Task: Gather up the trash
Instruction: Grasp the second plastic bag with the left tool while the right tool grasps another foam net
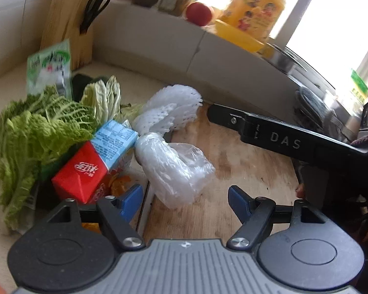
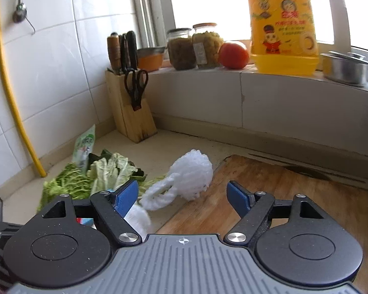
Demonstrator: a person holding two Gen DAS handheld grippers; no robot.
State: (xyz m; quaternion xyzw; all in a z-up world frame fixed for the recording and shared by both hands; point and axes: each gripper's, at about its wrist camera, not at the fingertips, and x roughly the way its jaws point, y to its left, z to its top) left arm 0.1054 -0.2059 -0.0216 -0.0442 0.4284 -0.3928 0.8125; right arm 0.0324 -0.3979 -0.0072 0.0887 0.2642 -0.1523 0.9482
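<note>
The left claw (image 1: 185, 199) hangs with its blue-padded fingers spread apart, nothing between them, and right ahead of the gap lies the crumpled clear plastic bag (image 1: 176, 169) on the edge of the worn wooden cutting board (image 1: 245, 171). Just beyond the bag sits the white foam fruit netting (image 1: 170, 111). Off to the claw's left, a red-and-blue drink carton (image 1: 95, 161) lies tipped on its side, its lower end cut off behind the left finger, with wilted green cabbage leaves (image 1: 34, 132) and a blurred green-and-white plastic packet (image 1: 49, 67) further out. The right claw (image 2: 182, 197) is also wide open and empty; the netting (image 2: 189, 178) lies just ahead between its fingers, while the bag is mostly hidden behind its left finger. From the left wrist, the right claw's black arm (image 1: 282, 137) crosses the board.
</note>
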